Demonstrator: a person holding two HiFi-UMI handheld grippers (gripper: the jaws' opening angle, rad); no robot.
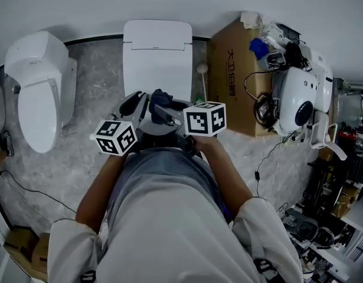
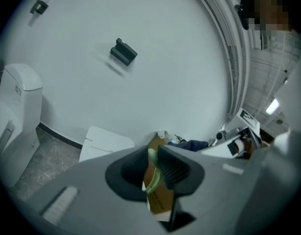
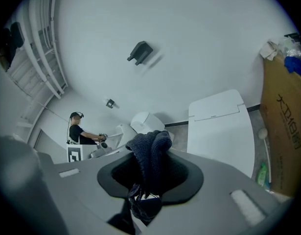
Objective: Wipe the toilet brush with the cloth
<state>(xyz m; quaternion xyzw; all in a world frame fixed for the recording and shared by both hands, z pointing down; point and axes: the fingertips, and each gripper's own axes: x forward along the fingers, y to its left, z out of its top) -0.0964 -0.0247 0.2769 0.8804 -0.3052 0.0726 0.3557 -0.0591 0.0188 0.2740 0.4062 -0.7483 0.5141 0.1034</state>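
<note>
A dark blue cloth [image 3: 151, 155] hangs bunched between the jaws of my right gripper [image 3: 149, 173], which is shut on it; in the head view the cloth [image 1: 160, 96] shows just past the marker cubes. My left gripper [image 2: 152, 168] is shut on a thin pale green piece [image 2: 152, 156]; I cannot tell what it belongs to. A white ball on a thin stick [image 1: 202, 69] with a green lower part [image 3: 261, 173] stands between the toilet and the cardboard box, apart from both grippers. Both grippers are held close together in front of the toilet [image 1: 157, 52].
A second toilet [image 1: 36, 87] stands at the left. The brown cardboard box [image 1: 231, 69] sits to the right of the middle toilet, with white equipment [image 1: 299, 102] and cables beyond it. A small dark fitting [image 2: 123, 52] is on the wall. Another person [image 3: 78, 130] works far off.
</note>
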